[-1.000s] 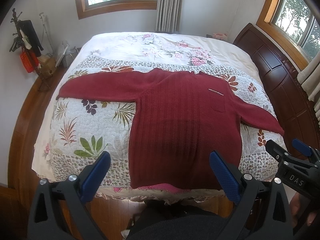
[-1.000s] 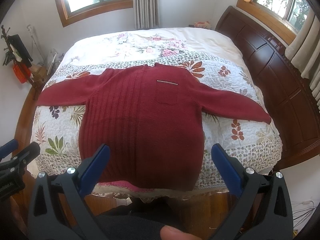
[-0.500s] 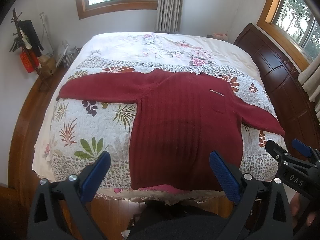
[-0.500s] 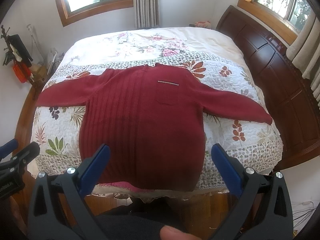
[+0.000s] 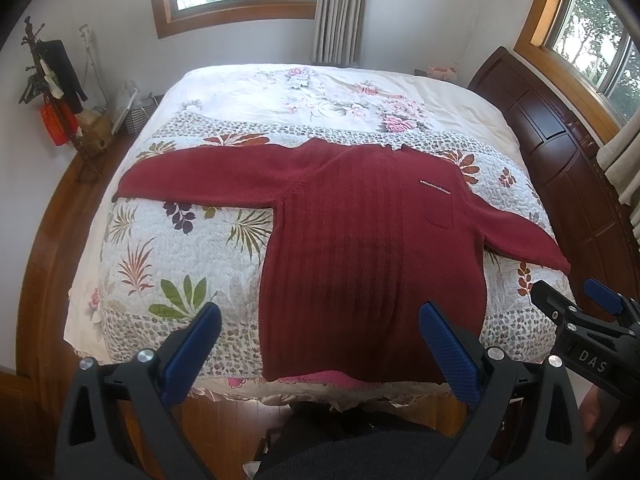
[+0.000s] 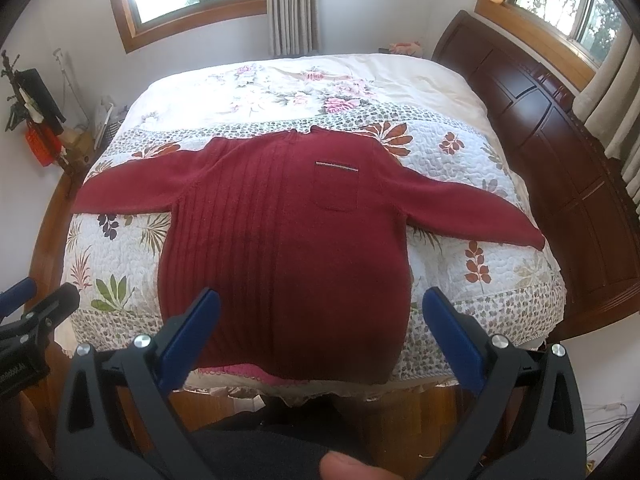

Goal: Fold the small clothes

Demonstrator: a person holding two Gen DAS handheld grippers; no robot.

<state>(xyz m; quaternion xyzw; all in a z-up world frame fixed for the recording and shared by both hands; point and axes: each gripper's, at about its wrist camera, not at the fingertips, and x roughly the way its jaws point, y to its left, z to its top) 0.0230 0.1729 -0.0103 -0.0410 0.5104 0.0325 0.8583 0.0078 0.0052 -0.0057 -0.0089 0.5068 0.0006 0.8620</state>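
The red sweater (image 5: 372,248) is laid flat and face up on the bed (image 5: 168,264), straight ahead of both tongs, sleeves spread to either side so that each can be reached for folding. Its hem is hung at the near edge, just beyond the tips. The left tongs (image 5: 320,344) and the right tongs (image 6: 320,332) are held wide apart and empty above it, nothing yet gripped.

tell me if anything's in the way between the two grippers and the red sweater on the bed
Nothing visible is. The red sweater lies spread flat on the quilt, with nothing on top of it. The left gripper and right gripper are both open, held above its near hem, with only open air between.
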